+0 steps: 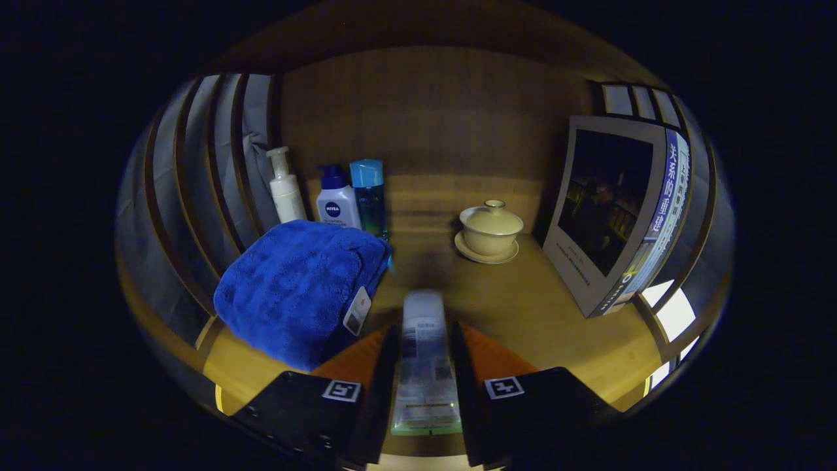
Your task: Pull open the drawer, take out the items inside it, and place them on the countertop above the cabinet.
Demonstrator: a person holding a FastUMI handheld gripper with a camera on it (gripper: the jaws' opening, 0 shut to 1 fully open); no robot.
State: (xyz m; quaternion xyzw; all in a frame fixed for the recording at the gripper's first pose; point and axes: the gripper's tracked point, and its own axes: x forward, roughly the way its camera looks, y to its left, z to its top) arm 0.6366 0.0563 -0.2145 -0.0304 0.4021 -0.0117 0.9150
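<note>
Clamped between the gripper's (425, 366) two fingers is a flat tube (424, 353), both fingers pressing its sides, carried out over the wooden countertop (523, 307). Just beside the tube bulges a blue towel (301, 288); well beyond it sit three bottles (327, 193), a lidded cup (490, 230) and a leaning book (614, 209). Release it crooked and I reckon it slides against that towel.

Claw (424, 366): two flat fingers, square black-and-white marker on each black base block, orange panels behind.
</note>
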